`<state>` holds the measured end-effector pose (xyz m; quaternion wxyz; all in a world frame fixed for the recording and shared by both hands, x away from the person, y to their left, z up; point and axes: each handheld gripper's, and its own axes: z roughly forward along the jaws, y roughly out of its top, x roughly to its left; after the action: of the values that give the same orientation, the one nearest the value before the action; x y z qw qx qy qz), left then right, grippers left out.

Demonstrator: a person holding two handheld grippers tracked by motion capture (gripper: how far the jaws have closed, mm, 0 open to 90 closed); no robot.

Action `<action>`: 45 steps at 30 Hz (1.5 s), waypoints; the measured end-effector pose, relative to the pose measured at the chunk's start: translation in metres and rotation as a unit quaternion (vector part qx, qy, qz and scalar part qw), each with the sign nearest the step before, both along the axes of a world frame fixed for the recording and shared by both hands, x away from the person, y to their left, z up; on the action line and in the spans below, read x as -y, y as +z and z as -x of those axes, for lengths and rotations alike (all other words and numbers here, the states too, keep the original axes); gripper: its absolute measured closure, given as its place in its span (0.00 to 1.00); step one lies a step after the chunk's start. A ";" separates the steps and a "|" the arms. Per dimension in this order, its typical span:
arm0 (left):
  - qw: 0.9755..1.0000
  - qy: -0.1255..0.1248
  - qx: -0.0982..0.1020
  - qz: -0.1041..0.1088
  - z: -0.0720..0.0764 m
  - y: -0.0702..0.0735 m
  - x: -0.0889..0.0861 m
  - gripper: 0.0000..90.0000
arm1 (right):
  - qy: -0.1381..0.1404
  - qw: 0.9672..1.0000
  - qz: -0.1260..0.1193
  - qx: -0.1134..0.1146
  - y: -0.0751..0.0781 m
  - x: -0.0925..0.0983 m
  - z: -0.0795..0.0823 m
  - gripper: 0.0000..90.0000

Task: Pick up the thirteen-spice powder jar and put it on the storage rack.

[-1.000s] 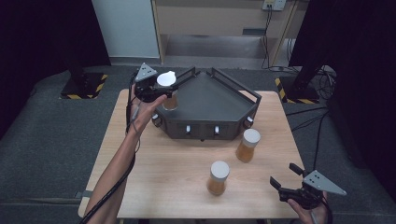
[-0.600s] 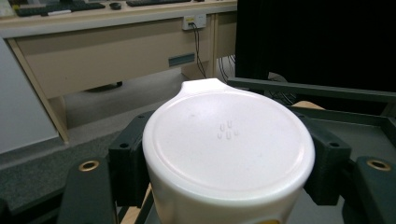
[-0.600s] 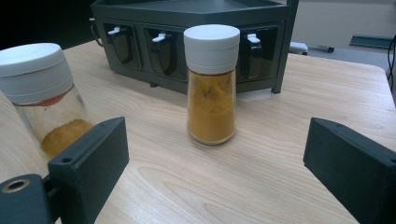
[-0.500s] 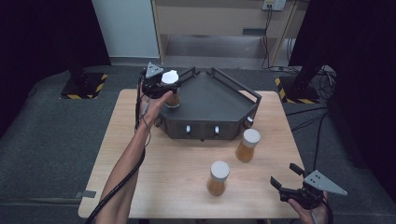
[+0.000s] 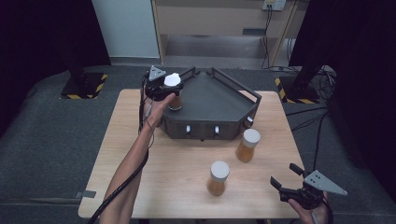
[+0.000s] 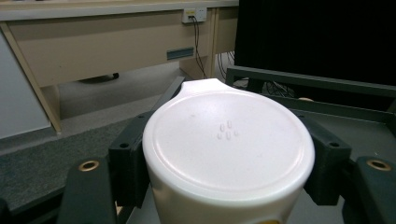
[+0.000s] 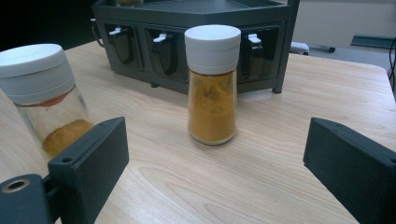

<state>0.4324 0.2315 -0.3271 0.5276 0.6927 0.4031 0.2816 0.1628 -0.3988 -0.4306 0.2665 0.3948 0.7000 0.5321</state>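
Holding one spice jar by its white cap, the left claw was clamped on it over the near-left corner of the dark rack, jar not yet released. Two more jars stood on the worktop, ahead of the right claw, which was spread and empty. Rack rails hemmed the left claw; the rack floor beyond it lay open.

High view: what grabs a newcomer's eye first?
The left gripper, shut on a white-capped spice jar over the left corner of the dark rack at the table's far side. Next, two more jars of orange powder standing on the wooden table in front of the rack, with the right gripper open at the near right corner.
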 end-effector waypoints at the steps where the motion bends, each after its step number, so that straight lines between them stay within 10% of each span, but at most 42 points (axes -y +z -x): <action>1: 1.000 0.001 -0.001 0.001 0.000 0.000 0.000 0.33 | 0.000 1.000 0.000 0.000 0.000 0.000 0.000 0.07; 18: 1.000 0.007 0.014 0.003 0.004 -0.004 0.004 0.20 | 0.001 1.000 0.000 0.001 0.000 0.000 0.000 0.07; 30: 0.999 -0.012 0.045 0.027 0.014 0.029 0.002 0.05 | 0.002 1.000 0.000 0.001 0.000 0.000 0.000 0.07; 45: 0.996 -0.057 0.071 0.005 0.052 0.062 -0.016 0.03 | 0.001 1.000 -0.002 -0.001 0.000 -0.001 0.000 0.06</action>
<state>0.3805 0.2475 -0.2655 0.5731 0.6906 0.3258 0.2975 0.1627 -0.3981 -0.4302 0.2650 0.3951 0.6997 0.5330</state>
